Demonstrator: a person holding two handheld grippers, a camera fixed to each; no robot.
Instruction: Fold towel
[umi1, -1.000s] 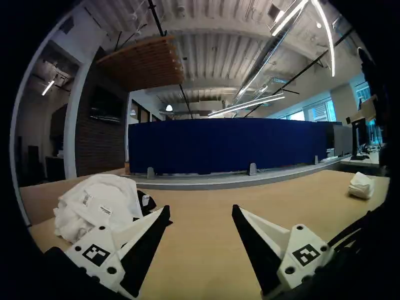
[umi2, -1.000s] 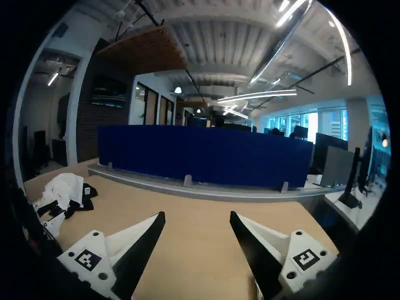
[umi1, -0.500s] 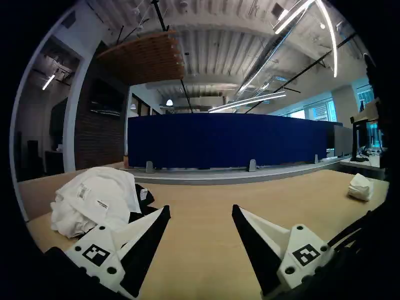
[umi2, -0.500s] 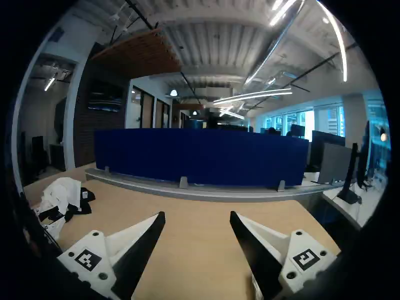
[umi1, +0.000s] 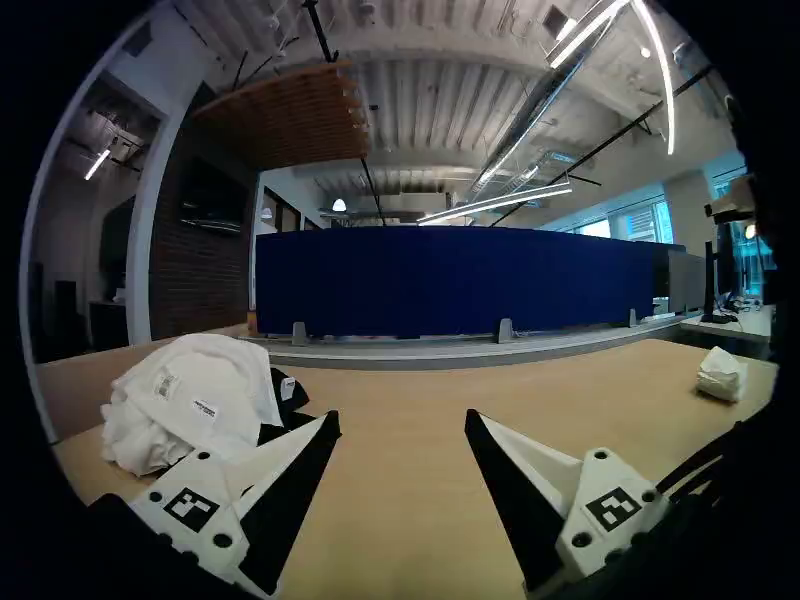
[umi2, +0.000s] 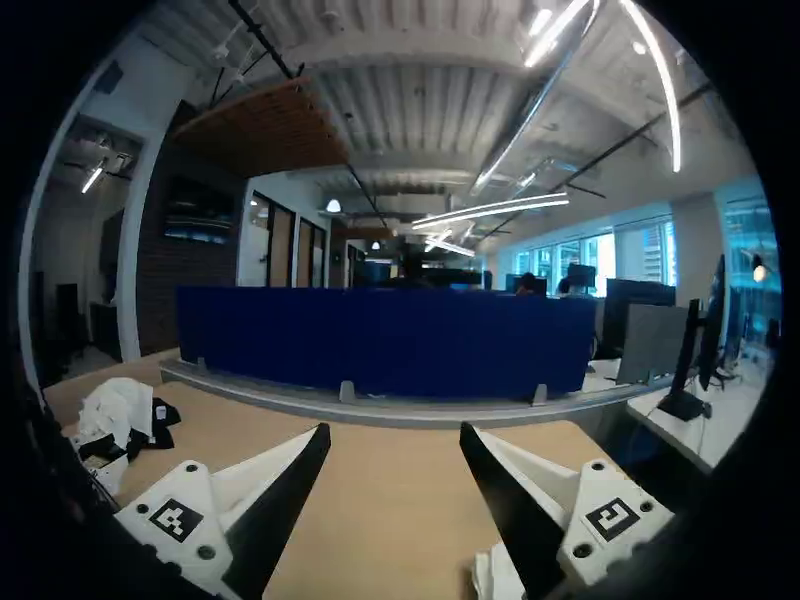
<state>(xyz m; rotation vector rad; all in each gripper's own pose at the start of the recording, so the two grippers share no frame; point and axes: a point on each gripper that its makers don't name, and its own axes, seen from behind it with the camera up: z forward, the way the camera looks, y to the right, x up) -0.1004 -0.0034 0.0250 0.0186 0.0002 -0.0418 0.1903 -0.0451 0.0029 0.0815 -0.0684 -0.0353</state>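
1. Left gripper (umi1: 401, 414) hangs low over the wooden table (umi1: 420, 500), jaws spread wide with nothing between them.
2. Right gripper (umi2: 394, 427) is just as wide and empty, and points across the table toward the blue partition (umi2: 380, 340).
3. In the left gripper view, the crumpled white towel (umi1: 190, 400) lies heaped on the table just beyond the left finger and apart from it. A dark cloth (umi1: 285, 395) is tucked against its right side. Whether the heap is one piece or several I cannot tell.
4. In the right gripper view, that heap sits well off to the left.
5. A small white wad (umi1: 722, 373) rests near the table's right edge.
6. As I judge it, folding has not begun: nothing is gripped, spread flat or creased. Picking an edge, laying the towel out and making every fold all remain.
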